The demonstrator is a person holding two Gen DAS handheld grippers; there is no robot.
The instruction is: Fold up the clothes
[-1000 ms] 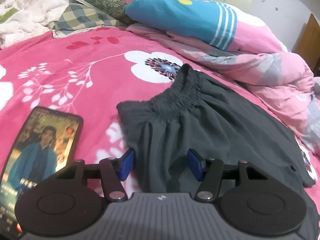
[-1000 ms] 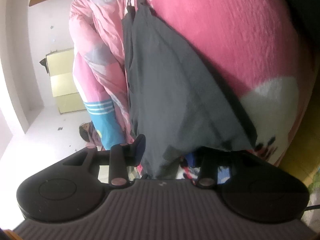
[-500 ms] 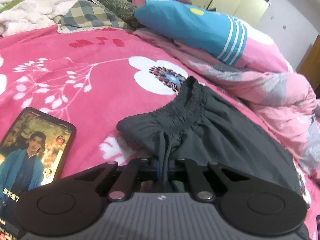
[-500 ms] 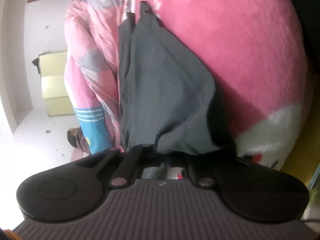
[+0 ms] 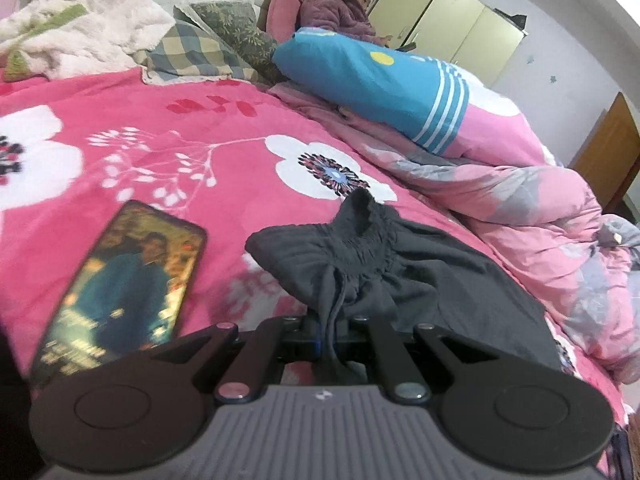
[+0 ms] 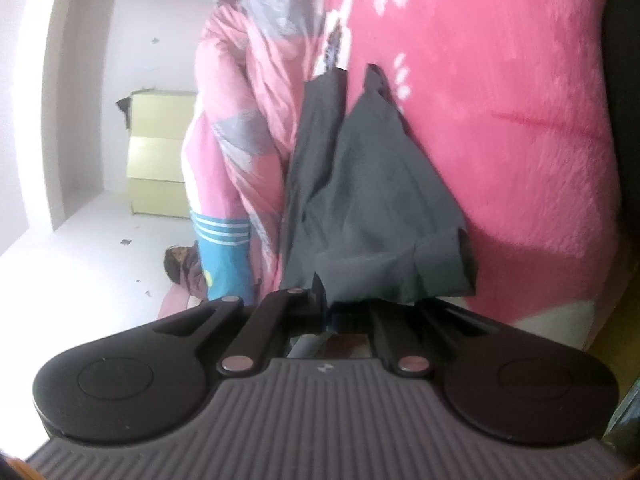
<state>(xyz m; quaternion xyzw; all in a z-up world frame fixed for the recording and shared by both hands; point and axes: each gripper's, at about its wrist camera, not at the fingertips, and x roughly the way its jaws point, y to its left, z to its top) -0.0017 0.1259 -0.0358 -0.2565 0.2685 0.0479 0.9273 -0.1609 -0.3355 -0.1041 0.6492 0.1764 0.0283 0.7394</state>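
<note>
Pink floral bedding covers the bed (image 5: pixel 168 128) on which everything lies, with a rumpled pink-and-grey quilt (image 5: pixel 532 208) heaped along its far side and a blue striped pillow (image 5: pixel 380 80) above that. Behind the pillow a person (image 5: pixel 340 8) in a purple jacket sits near pale yellow cabinets (image 5: pixel 452 24); checked and leafy cushions (image 5: pixel 208 48) and a cream blanket (image 5: pixel 80 20) fill the head of the bed. Dark grey shorts (image 5: pixel 420 272) lie on the pink cover between the quilt and a phone (image 5: pixel 124 288) with a lit screen — the phone just beside the waistband end, not touching it. The left hand-held gripper (image 5: pixel 328 332) is closed on the shorts just below the gathered elastic waistband (image 5: pixel 360 232), and the cloth is drawn up from the bed into a pinched ridge running into its fingers. In the right wrist view, which is rolled sideways, the right hand-held gripper (image 6: pixel 332 312) is closed on the other end of the shorts (image 6: pixel 360 184), gripping at the hem of a leg — the hem edge is turned over just above the fingers and the fabric stretches away from them toward the quilt (image 6: pixel 248 80). This view is blurred.
</note>
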